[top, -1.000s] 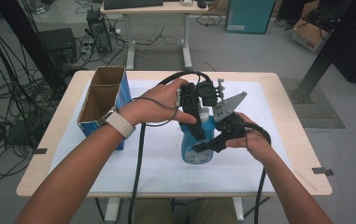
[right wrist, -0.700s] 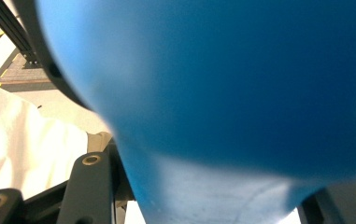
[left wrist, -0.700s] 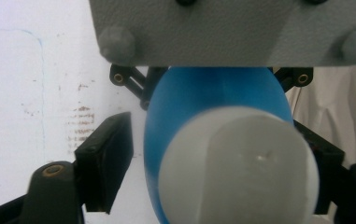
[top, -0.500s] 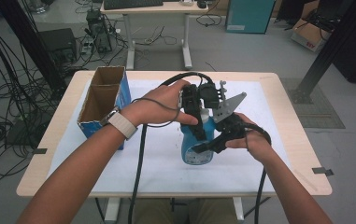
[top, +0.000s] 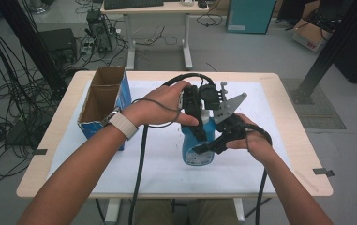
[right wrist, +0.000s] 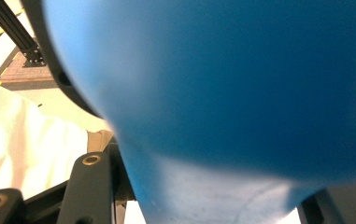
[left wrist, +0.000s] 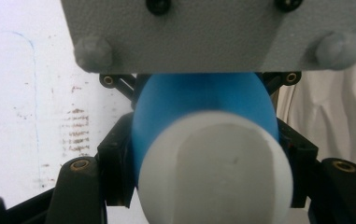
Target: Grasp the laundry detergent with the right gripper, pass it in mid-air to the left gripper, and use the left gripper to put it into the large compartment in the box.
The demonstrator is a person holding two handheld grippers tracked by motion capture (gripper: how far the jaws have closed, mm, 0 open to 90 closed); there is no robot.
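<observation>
A blue bottle (top: 192, 158) with a white cap (left wrist: 213, 172) stands upright on the white sheet in the middle of the table. My right gripper (top: 203, 148) comes in from the right and is shut on its blue body (right wrist: 236, 84). My left gripper (top: 199, 125) reaches down from above. Its jaws have just been closing, with the cap between them, and now press on both sides of the cap. In the left gripper view the black jaws flank the cap and the blue shoulder (left wrist: 203, 98).
An open cardboard box (top: 102, 101) with blue sides stands at the table's left. A white sheet (top: 270, 122) covers most of the wooden tabletop. The right gripper's grey plate (top: 227, 105) sticks up beside the bottle. Cables trail towards the near edge.
The left gripper's jaws have drawn in on the bottle's top. Both hands and the bottle stay where they were.
</observation>
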